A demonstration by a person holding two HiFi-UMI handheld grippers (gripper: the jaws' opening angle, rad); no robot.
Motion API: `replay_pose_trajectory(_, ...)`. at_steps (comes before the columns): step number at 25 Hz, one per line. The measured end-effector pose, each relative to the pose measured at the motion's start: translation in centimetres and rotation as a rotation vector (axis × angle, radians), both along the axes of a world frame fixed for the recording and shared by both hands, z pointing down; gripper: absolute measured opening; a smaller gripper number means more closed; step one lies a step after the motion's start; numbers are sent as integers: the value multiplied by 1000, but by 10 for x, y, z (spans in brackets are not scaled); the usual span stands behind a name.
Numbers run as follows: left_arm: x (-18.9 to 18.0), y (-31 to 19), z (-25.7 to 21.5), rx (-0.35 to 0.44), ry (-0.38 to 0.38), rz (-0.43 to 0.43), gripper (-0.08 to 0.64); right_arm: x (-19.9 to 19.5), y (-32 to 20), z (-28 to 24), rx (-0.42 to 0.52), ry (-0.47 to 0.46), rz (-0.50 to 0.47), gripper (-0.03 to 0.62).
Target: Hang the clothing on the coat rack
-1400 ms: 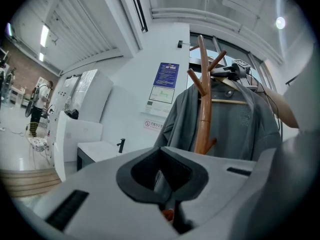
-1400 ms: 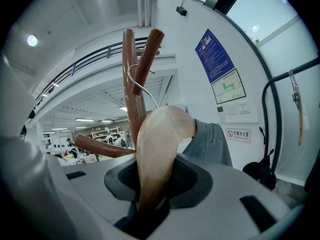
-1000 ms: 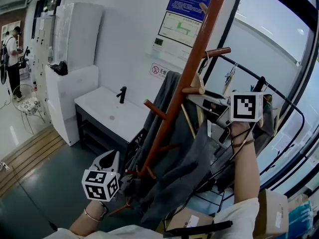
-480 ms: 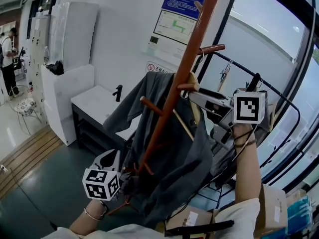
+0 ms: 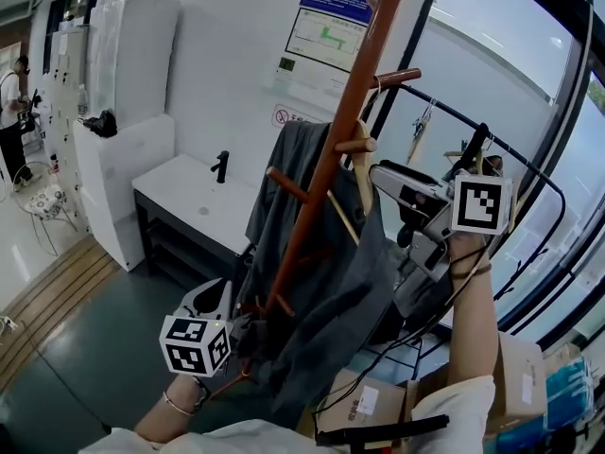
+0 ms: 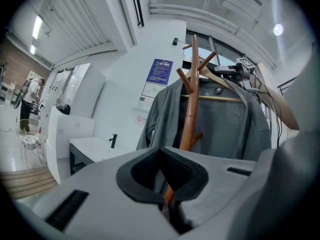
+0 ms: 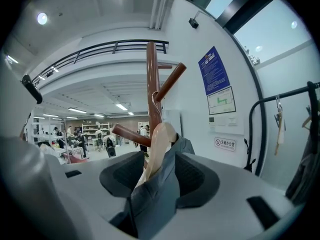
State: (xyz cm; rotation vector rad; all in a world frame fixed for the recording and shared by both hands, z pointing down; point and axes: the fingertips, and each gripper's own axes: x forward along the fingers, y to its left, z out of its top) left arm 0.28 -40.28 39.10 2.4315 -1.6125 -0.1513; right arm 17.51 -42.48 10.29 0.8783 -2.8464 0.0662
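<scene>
A brown wooden coat rack [image 5: 333,154] leans across the head view, with pegs sticking out along its pole. A grey garment [image 5: 331,282] on a wooden hanger [image 5: 363,172] hangs against it, the hanger's hook up by a peg [image 5: 397,77]. My right gripper [image 5: 380,174] is shut on the hanger's shoulder and the grey cloth [image 7: 155,194] over it, with the rack [image 7: 151,79] just beyond. My left gripper [image 5: 219,293] is low by the rack's foot, shut with nothing seen in it. Its own view looks up at the rack [image 6: 192,99] and the garment [image 6: 225,129].
A black clothes rail [image 5: 529,183] with other hangers stands behind my right arm by the glass wall. A white counter [image 5: 184,206] with a black tap lies at the left. Cardboard boxes [image 5: 515,386] sit on the floor at the right. A person [image 5: 14,102] stands far left.
The grey garment has swung round the pole and now hangs flatter on its hanger. My right gripper has shifted slightly right with the hanger. The left gripper has barely moved.
</scene>
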Motion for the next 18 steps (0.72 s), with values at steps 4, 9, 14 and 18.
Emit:
replay_pose_trajectory(4,3,6,2,1,4,22,8,14,6,3,4,-41,57,210)
replay_pose_trajectory(9,7,16,3,3,12,57,8,35,16,13,-9,-130,178,197)
replay_pose_trajectory(14,7,26,2,4,6,95,8,63,18,43,-3,-167,366,137)
replay_pose_trajectory(18,6,31,3,-2,-6,115,8,78,23,71,-10,-185,479,124)
